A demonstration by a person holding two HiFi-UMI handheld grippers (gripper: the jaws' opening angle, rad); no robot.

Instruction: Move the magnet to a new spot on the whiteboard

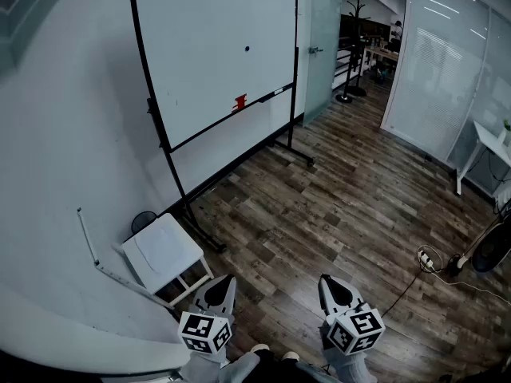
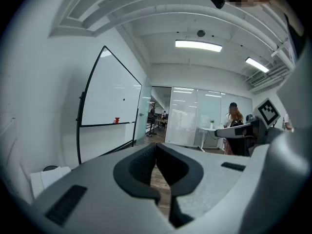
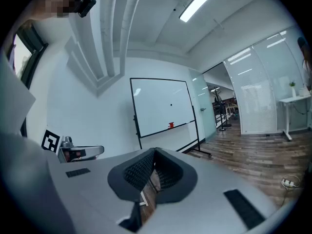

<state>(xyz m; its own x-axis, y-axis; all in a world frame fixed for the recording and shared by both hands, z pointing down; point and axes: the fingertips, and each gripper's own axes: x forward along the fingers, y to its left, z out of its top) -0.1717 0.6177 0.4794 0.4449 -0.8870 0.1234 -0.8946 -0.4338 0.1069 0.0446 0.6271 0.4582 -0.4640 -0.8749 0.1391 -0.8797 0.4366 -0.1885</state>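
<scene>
Head view: magnet (image 1: 247, 49) = small dark dot, right of centre on whiteboard (image 1: 192, 62); well apart from grippers.
Jaws: left gripper (image 1: 225, 281) & right gripper (image 1: 328, 282) both closed, empty.
Risk: arriving w/ jaws closed → magnet probably nudged/slid, not gripped.

Head view: high up, faces steeply down on the dark wood-plank floor (image 1: 335, 214); white whiteboard on a black wheeled stand (image 1: 215, 46) far off, 11 o'clock. Gripper views: low, nearly level, along own jaws. All three share that distant board.

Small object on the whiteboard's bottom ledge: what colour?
Red. The object low on the whiteboard shows best in the head view.
</scene>
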